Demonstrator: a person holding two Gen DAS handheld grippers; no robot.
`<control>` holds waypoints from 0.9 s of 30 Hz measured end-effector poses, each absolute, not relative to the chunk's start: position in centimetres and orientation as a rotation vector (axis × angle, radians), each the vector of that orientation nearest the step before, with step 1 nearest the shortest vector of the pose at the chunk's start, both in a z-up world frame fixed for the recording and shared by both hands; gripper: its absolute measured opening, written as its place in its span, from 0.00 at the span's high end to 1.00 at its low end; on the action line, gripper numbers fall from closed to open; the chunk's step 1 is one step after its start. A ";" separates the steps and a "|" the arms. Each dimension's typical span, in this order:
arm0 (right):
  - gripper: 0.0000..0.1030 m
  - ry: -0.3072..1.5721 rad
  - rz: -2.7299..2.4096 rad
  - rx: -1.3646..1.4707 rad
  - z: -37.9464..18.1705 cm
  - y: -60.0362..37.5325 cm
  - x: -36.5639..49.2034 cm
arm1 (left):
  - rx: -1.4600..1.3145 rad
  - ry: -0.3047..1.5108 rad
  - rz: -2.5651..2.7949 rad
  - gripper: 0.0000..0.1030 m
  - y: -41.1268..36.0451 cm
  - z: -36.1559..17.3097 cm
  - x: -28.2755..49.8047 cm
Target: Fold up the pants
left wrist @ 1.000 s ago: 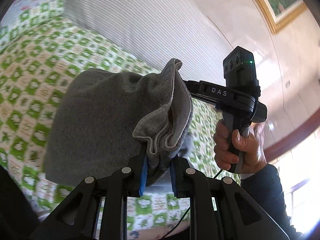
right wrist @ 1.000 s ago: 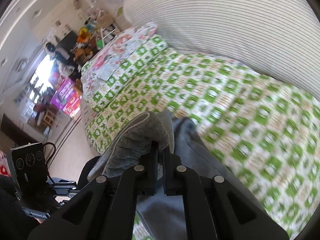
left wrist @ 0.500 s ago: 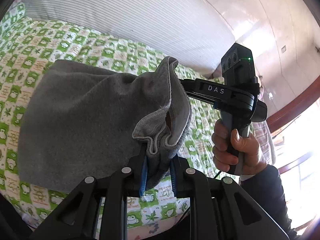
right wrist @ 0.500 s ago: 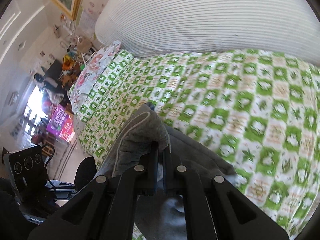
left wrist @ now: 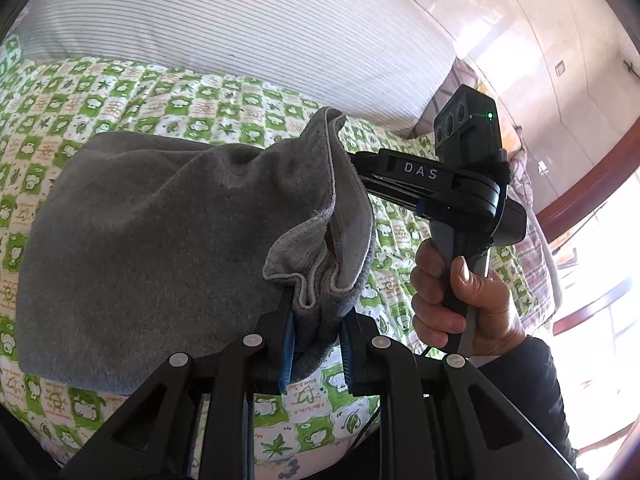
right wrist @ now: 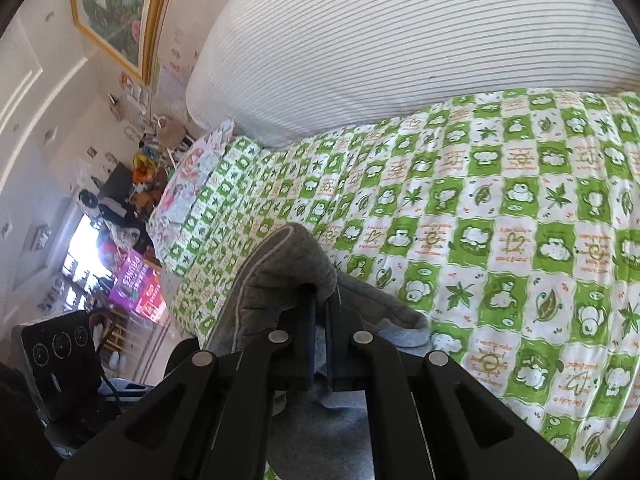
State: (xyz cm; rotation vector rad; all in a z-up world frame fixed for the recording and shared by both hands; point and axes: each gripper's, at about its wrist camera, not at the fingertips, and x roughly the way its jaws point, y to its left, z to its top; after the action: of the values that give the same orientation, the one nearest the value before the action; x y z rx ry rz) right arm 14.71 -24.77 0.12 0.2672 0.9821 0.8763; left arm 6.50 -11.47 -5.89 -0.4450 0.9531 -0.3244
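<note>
The grey pants (left wrist: pixel 152 236) hang over the green-checked bed cover (left wrist: pixel 168 100), held up by both grippers. My left gripper (left wrist: pixel 316 340) is shut on a bunched hem of the pants. My right gripper (right wrist: pixel 320 312) is shut on another bunched edge of the pants (right wrist: pixel 280 276). In the left wrist view the right gripper's body (left wrist: pixel 452 196), marked DAS, reaches into the cloth from the right, with a hand around its handle. The cloth hides its fingertips there.
A large white striped pillow (right wrist: pixel 400 40) lies along the back of the bed. A floral pillow (right wrist: pixel 192 172) sits at the far left end. A framed picture (right wrist: pixel 116 8) hangs on the wall. The bed cover (right wrist: pixel 520 240) stretches right of the pants.
Both grippers have carried the pants forward over the bed toward the striped pillow. The cloth has spread lower onto the cover. Both grips are unchanged.
</note>
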 end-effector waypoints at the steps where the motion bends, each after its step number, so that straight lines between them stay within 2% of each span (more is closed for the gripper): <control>1: 0.96 0.985 0.869 0.274 -0.1 -25.1 14.7 | -0.441 0.957 -0.325 0.82 -11.7 -6.1 6.5; 7: 0.95 1.038 0.828 0.283 -1.9 -26.3 14.7 | -0.408 1.008 -0.322 0.81 -13.0 -8.6 6.9; 9: 0.92 1.050 0.810 0.287 -2.6 -26.6 14.9 | -0.399 1.014 -0.321 0.80 -13.1 -9.1 6.9; 13: 0.87 1.057 0.752 0.282 -2.7 -27.3 14.7 | -0.403 1.019 -0.336 0.74 -12.8 -8.9 6.7; 15: 0.85 1.063 0.727 0.292 -2.7 -28.0 14.4 | -0.411 1.019 -0.351 0.68 -12.4 -8.6 6.4; 20: 0.62 1.051 0.623 0.306 -2.3 -29.8 12.6 | -0.447 1.023 -0.397 0.61 -11.0 -7.9 5.2; 27: 0.62 0.947 0.551 0.307 0.7 -30.6 8.8 | -0.419 0.968 -0.375 0.57 -7.4 -6.1 3.6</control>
State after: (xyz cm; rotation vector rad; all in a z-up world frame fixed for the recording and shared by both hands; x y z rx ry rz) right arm 8.75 -30.63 0.74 0.3067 0.9469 0.5506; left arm 3.63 -7.38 -6.12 -0.4185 0.9681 -0.3748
